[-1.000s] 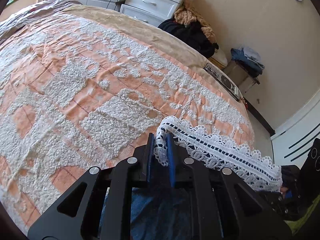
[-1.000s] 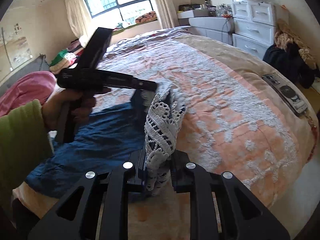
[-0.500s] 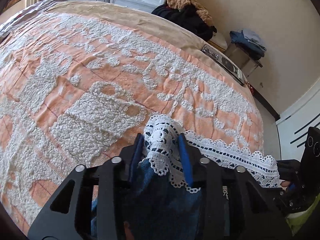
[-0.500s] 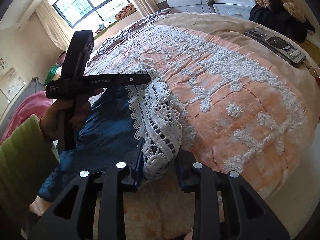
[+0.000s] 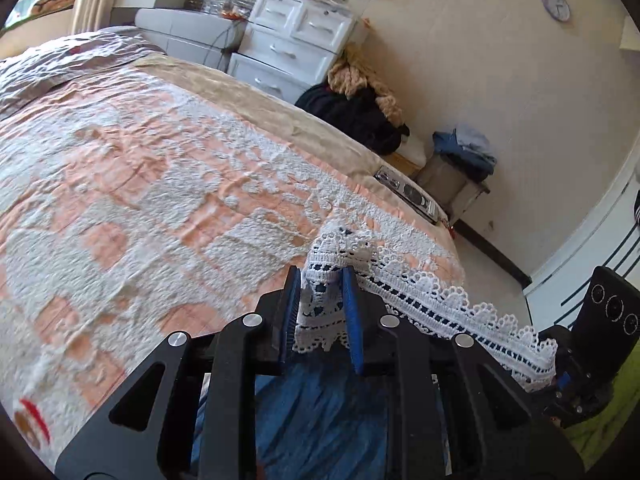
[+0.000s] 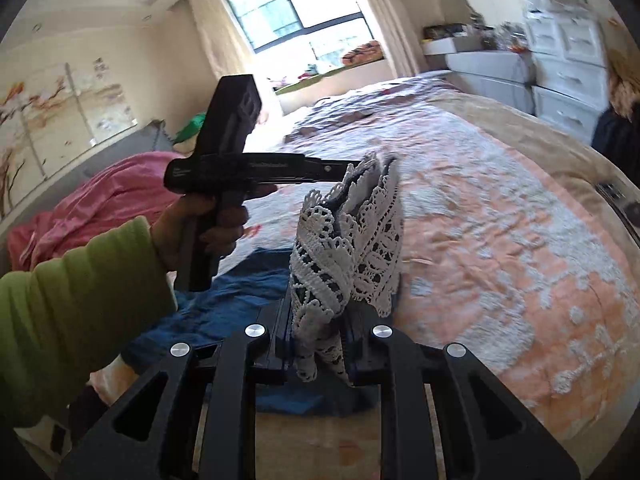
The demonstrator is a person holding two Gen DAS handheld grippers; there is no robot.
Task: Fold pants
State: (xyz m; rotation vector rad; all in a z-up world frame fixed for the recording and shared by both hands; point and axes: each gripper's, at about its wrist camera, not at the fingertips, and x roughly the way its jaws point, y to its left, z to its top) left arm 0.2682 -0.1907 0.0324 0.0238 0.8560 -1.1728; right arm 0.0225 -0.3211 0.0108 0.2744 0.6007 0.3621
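Observation:
The pants are dark blue denim [image 5: 320, 408] with a white lace hem [image 5: 432, 296]. My left gripper [image 5: 320, 300] is shut on one end of the lace hem and holds it above the bed. My right gripper [image 6: 316, 340] is shut on the other bunched end of the lace hem [image 6: 344, 248]. The hem stretches between the two grippers, and the blue cloth [image 6: 224, 300] hangs down onto the bed. The left gripper also shows in the right wrist view [image 6: 344, 170], held in a hand with a green sleeve.
The bed carries an orange and white textured quilt [image 5: 160, 200] with a beige border. A remote [image 5: 408, 192] lies at the bed's far edge. A pink blanket [image 6: 100, 204] is heaped at the left. White drawers [image 5: 296, 44] and piled clothes [image 5: 356, 108] stand by the wall.
Both grippers have lifted the lace hem higher off the quilt, and both views have tilted up toward the room. The hold on the hem is the same.

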